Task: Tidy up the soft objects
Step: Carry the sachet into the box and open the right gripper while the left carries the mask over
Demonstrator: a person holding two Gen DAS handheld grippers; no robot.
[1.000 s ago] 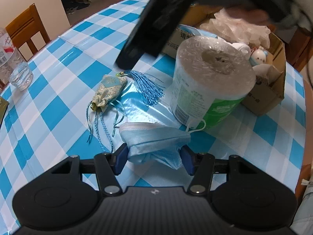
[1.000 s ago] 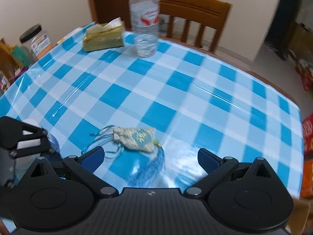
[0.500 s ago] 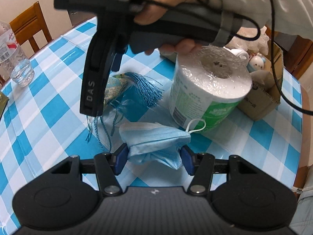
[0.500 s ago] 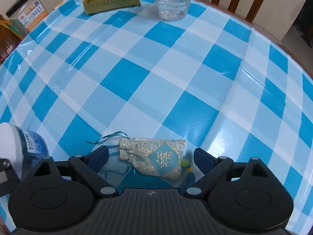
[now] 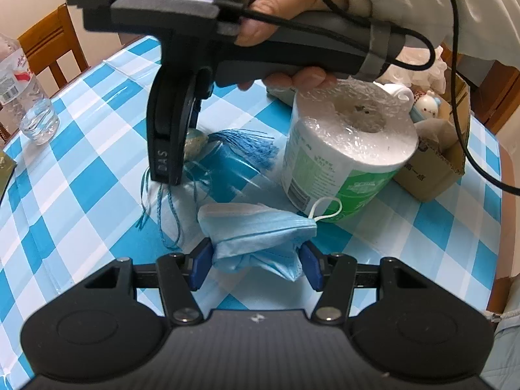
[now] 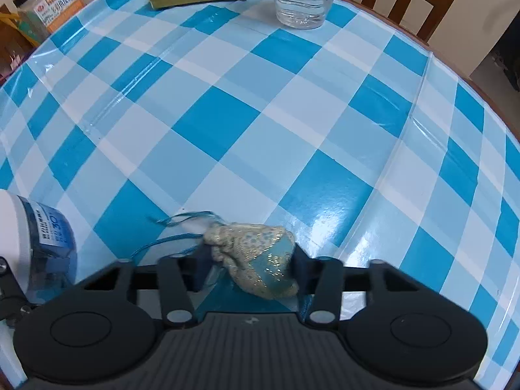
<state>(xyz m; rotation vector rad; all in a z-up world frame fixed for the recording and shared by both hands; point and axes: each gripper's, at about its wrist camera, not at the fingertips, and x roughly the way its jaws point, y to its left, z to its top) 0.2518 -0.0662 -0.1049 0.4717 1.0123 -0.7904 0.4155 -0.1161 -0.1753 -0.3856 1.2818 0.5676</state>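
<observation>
now left gripper (image 5: pixel 256 265) fingers clamping blue mask (image 5: pixel 256 232), right gripper (image 6: pixel 248 268) fingers squeezing sachet (image 6: pixel 256 260) btwn pads

Face mask (image 5: pixel 256 227) on bench (image 5: pixel 81 175), before paper roll (image 5: pixel 344 149). Pouch (image 6: pixel 256 260) left of roll. Cardboard box (image 5: pixel 435 175) behind roll. Water bottle (image 5: pixel 29 97) far left, chair (image 5: pixel 52 45) behind it.

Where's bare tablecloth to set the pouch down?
Open cloth between the pouch and the water bottle. Crowded near the toilet roll, face mask and cardboard box.
</observation>
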